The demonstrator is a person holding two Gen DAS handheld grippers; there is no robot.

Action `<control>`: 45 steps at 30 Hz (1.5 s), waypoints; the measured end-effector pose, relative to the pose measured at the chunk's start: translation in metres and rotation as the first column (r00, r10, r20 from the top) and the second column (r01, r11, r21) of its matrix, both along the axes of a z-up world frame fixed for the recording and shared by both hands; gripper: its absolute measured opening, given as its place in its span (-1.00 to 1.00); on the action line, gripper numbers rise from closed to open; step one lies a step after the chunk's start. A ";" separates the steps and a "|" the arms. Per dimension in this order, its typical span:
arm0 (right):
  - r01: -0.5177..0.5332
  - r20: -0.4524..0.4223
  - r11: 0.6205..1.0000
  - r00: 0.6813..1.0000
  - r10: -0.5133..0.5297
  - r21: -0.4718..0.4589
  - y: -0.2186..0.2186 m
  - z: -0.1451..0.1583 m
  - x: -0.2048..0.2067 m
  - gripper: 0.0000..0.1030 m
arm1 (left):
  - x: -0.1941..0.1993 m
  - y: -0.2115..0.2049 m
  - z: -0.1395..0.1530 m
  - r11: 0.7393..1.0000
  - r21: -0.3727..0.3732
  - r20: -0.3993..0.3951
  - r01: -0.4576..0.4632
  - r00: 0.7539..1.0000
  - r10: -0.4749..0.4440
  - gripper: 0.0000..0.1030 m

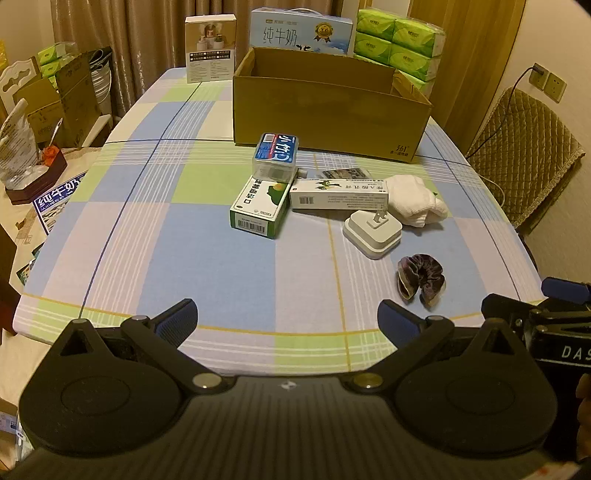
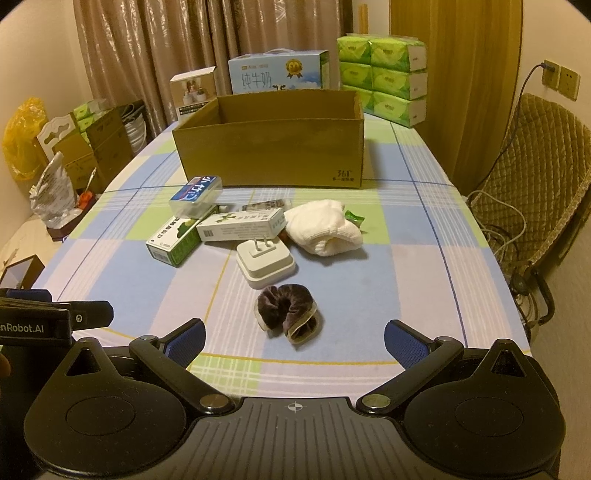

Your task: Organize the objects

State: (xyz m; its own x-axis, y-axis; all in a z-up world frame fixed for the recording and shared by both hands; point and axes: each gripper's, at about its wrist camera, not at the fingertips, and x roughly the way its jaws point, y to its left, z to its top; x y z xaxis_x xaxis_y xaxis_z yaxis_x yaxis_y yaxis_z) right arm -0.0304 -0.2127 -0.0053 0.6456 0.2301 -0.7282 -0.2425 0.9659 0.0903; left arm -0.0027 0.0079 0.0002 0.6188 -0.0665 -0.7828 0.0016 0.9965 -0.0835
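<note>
An open cardboard box (image 1: 328,114) (image 2: 273,147) stands at the back of the checked table. In front of it lie a clear plastic case with a blue label (image 1: 275,157) (image 2: 195,195), a green medicine box (image 1: 258,208) (image 2: 177,238), a white long box (image 1: 338,192) (image 2: 240,227), a white rolled sock (image 1: 415,199) (image 2: 325,227), a white plug adapter (image 1: 371,230) (image 2: 264,264) and a dark purple scrunchie (image 1: 421,278) (image 2: 286,314). My left gripper (image 1: 286,319) is open and empty near the front edge. My right gripper (image 2: 293,341) is open and empty, just short of the scrunchie.
Behind the box stand a milk carton (image 1: 301,33), green tissue packs (image 1: 400,40) and a white product box (image 1: 210,48). A quilted chair (image 2: 532,184) with cables is on the right. Cardboard boxes and clutter (image 1: 55,99) sit left of the table.
</note>
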 end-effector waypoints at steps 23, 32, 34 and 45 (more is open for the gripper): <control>-0.004 -0.003 1.000 1.000 0.004 -0.002 0.001 -0.006 0.000 0.96 | 0.000 0.002 -0.004 1.000 -0.013 -0.008 -0.002 1.000 0.002 0.97; -0.009 -0.001 1.000 1.000 0.009 -0.006 0.004 -0.009 0.000 0.96 | 0.000 0.002 -0.005 1.000 -0.013 -0.008 -0.002 1.000 0.002 0.97; -0.014 0.001 1.000 1.000 0.014 -0.005 0.004 -0.010 0.000 0.96 | 0.001 0.003 -0.006 1.000 -0.012 -0.007 -0.004 1.000 0.003 0.97; -0.029 -0.012 1.000 1.000 0.029 -0.003 0.011 -0.021 0.016 0.76 | 0.021 0.013 -0.010 1.000 -0.025 -0.019 -0.009 1.000 0.008 0.97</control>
